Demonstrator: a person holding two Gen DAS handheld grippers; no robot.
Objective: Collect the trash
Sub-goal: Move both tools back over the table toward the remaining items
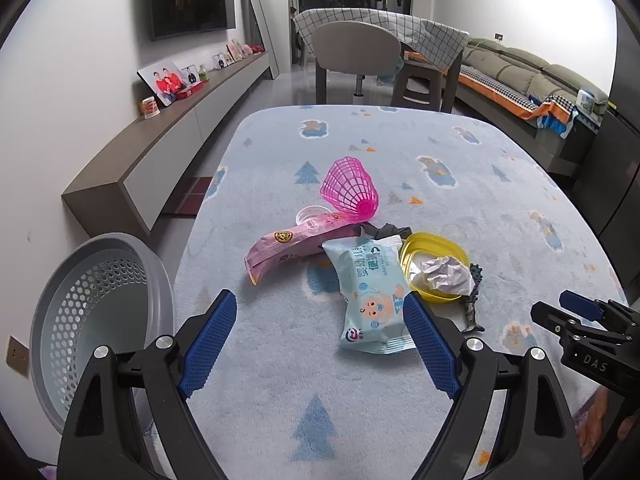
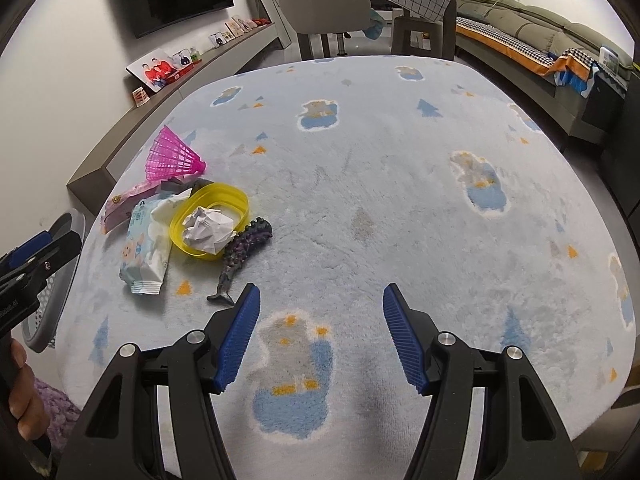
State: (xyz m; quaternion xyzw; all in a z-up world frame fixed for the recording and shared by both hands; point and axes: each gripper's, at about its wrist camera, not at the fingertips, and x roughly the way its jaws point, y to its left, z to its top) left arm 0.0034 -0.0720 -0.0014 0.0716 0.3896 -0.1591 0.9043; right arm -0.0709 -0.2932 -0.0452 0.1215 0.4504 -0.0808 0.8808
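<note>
Trash lies in a loose heap on the counter [image 1: 460, 168], which is covered by a pale blue fleece cloth printed with trees and bears. Left of the counter, at floor level, stands a grey perforated plastic basket [image 1: 96, 304]. At the left end of the heap lies a long pink foil snack wrapper [image 1: 296, 240], with a small white round lid [image 1: 310, 213] just behind it. Above these rests a pink plastic ribbed shuttlecock-shaped cup [image 1: 350, 190], tipped on its side. A light blue baby-wipes packet [image 1: 370, 292] overlaps the wrapper's right end, and a bit of dark grey crumpled material [image 1: 386, 231] shows behind it. Touching the packet on the right is a shallow yellow plastic lid [image 1: 436, 264] holding a crumpled white paper ball [image 1: 446, 274]. Just beside the lid, on its right, lies a dark spiny toy creature [image 2: 244, 252], its tail pointing toward the near edge.

The left claw [image 1: 320, 340] hangs over the counter's near left part with its blue-padded jaws spread wide; the wipes packet sits partly between them, but neither pad presses on it. The right claw [image 2: 320, 336] hangs farther right, jaws apart over bare cloth, gripping nothing. A person's hand [image 2: 22, 396] holds the left claw's handle at the lower left edge of the right wrist view.
</note>
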